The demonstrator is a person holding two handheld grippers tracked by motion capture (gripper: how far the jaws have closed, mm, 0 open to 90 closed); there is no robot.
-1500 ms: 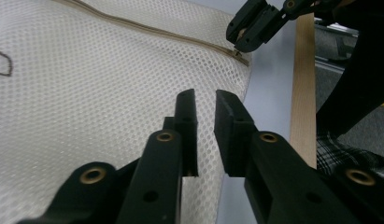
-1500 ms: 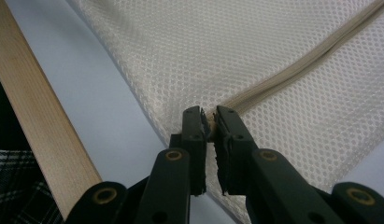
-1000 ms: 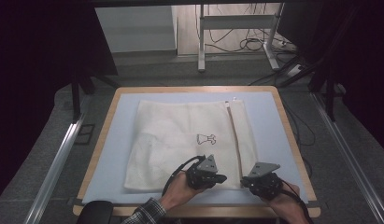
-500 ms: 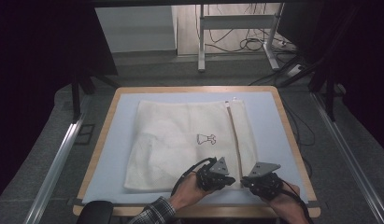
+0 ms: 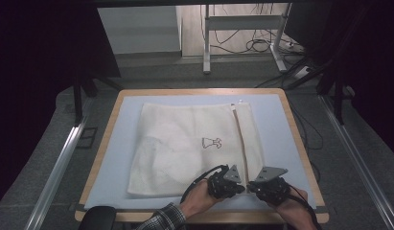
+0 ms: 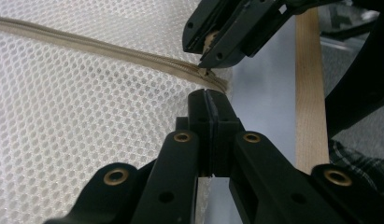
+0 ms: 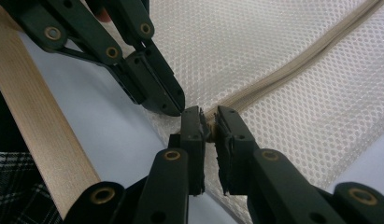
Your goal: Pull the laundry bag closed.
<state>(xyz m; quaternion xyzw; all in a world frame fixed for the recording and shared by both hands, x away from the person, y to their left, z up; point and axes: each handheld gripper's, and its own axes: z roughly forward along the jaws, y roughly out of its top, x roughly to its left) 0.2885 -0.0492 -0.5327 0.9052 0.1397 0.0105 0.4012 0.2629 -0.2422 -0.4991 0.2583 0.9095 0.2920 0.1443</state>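
A white mesh bag (image 5: pixel 185 143) with a small printed figure lies flat on the light blue mat (image 5: pixel 120 153). Its beige zipper (image 5: pixel 241 139) runs from the far edge to the near edge on the right side. My right gripper (image 7: pixel 208 122) is shut on the small tan zipper pull at the zipper's near end (image 6: pixel 209 39). My left gripper (image 6: pixel 209 99) is shut, its tips just short of that zipper end over the mesh (image 6: pixel 63 116). I cannot tell whether it pinches any fabric. In the high view both grippers, left (image 5: pixel 241 188) and right (image 5: pixel 251 187), meet tip to tip at the bag's near right corner.
The mat sits on a table with a wooden rim (image 5: pixel 300 139), which runs close behind both hands (image 7: pixel 35 135). A checked sleeve (image 5: pixel 161 221) comes in at the bottom. Metal rails (image 5: pixel 55 167) flank the table, and cables lie on the floor beyond (image 5: pixel 261 45).
My left gripper has slid right along the bag's near edge until its tips reach the right gripper's. The right gripper has stayed put.
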